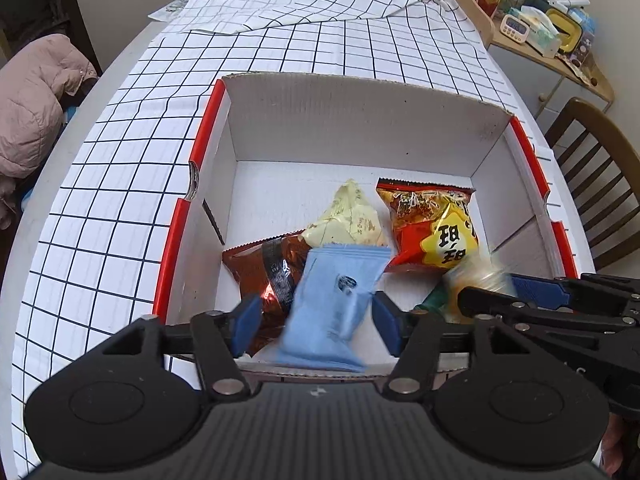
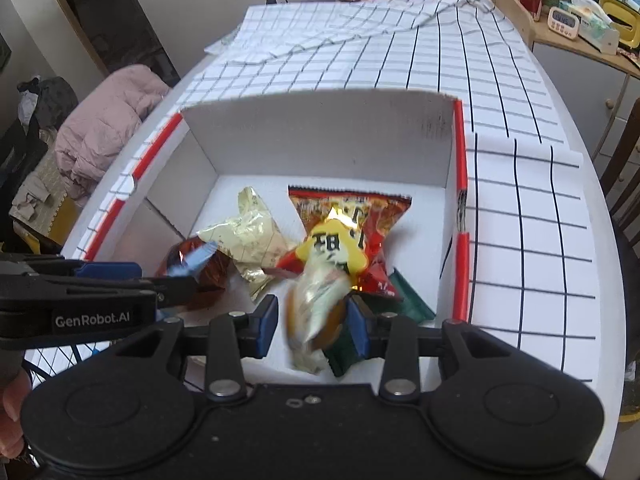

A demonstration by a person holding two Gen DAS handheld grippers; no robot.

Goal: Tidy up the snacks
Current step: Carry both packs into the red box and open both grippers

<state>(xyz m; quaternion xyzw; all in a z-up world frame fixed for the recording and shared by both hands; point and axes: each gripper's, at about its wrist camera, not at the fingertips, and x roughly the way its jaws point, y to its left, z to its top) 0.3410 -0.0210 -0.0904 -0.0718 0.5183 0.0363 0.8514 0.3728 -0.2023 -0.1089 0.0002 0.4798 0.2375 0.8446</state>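
Four snack bags already lie in the white cardboard box with red edges [image 1: 360, 132], and both grippers' spread fingers drop the last two: a light blue packet [image 1: 332, 304] and a blurry clear packet [image 2: 316, 308].

The box [image 1: 352, 128] is white corrugated cardboard, matt, with glossy red edge trim. The table [image 1: 96, 184] is covered by a thin white cloth with a dark grid, creased at the far end. The red-and-yellow packet [image 1: 432, 232] and brown packet [image 1: 260, 268] are glossy, reflective foil. The cream packet [image 2: 248, 236] is crinkled metallic film. The blue packet [image 1: 336, 304] looks matt. The left gripper [image 1: 316, 320] is matt black plastic with blue fingers [image 1: 246, 320] and bright metal pivot pins. The chair [image 1: 592, 152] is smooth wood.
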